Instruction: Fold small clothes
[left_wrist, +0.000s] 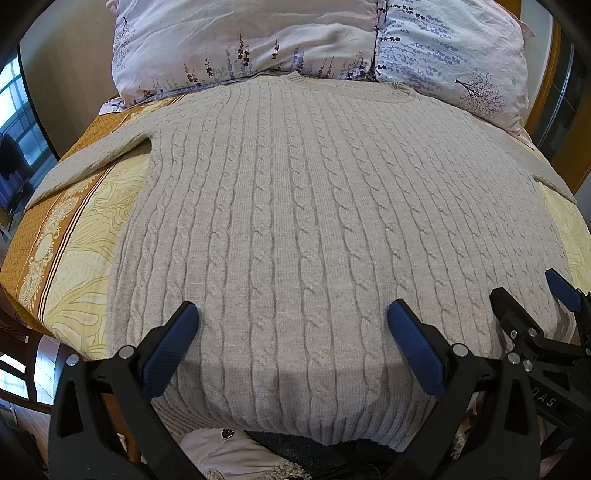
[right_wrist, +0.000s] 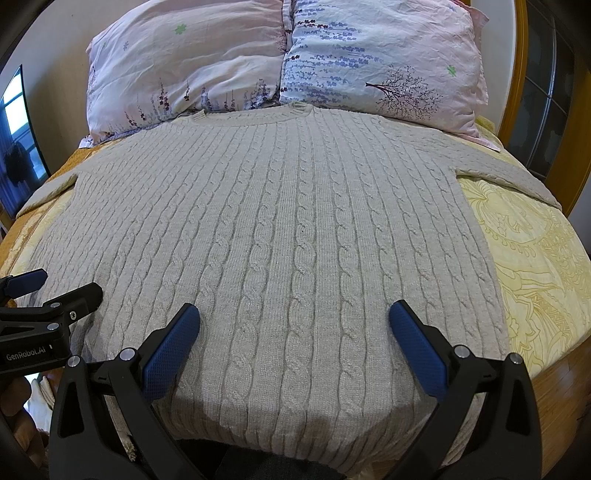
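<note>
Left gripper (left_wrist: 291, 328) hung over the sweater's hem w/ jaws spread wide, nothing between them — right gripper (right_wrist: 293, 328) did the same just beside it, also released. Beige cable-knit sweater (left_wrist: 295, 221) lay flat on the bed, front up, collar toward two floral pillows (right_wrist: 280, 62) at the headboard end, sleeves angled out to both sides. Its hem reached the near bed edge. Yellow-and-orange patterned bedspread (right_wrist: 535, 266) showed on either side of the knit.

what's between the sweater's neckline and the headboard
Two floral pillows lie side by side past the sweater collar, clearest in the right wrist view.
</note>
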